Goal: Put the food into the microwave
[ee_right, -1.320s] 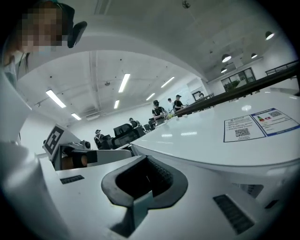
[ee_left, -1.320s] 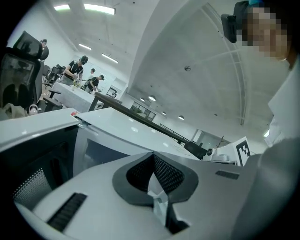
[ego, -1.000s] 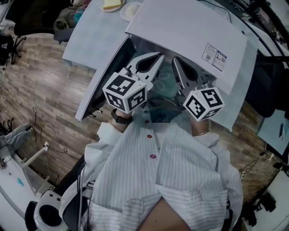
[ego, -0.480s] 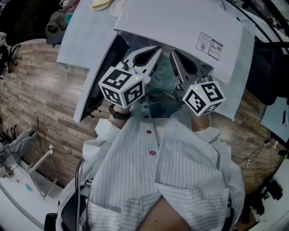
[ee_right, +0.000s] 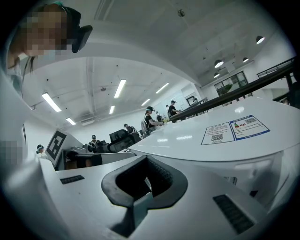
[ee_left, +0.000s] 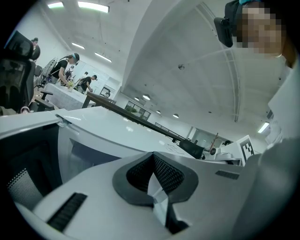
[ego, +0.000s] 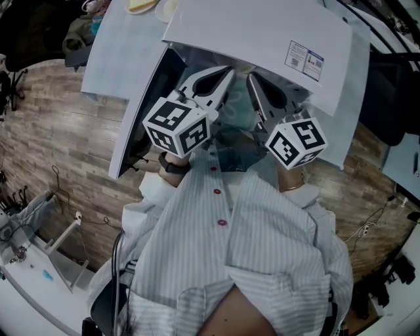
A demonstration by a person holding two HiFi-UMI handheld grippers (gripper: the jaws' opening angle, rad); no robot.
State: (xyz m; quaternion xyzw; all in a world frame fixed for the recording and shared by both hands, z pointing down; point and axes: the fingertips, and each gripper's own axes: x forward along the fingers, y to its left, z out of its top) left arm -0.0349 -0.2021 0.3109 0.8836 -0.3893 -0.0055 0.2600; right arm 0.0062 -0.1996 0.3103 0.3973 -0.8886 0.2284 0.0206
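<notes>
The white microwave (ego: 262, 39) stands with its door (ego: 141, 111) swung open to the left. A translucent green food package (ego: 233, 113) hangs in front of the opening, between my two grippers. My left gripper (ego: 227, 72) is shut, and in the left gripper view (ee_left: 157, 199) a thin pale edge is pinched between its pads. My right gripper (ego: 250, 79) is shut in the same way, with a grey sliver caught between its pads in the right gripper view (ee_right: 139, 200). Both point toward the opening. The inside of the microwave is hidden.
A light table (ego: 118, 52) runs behind and left of the microwave, with plates (ego: 143, 5) at its far end. A label (ego: 303, 56) sits on the microwave top. Wooden floor (ego: 59, 131) lies to the left. Dark bags and cables crowd the right.
</notes>
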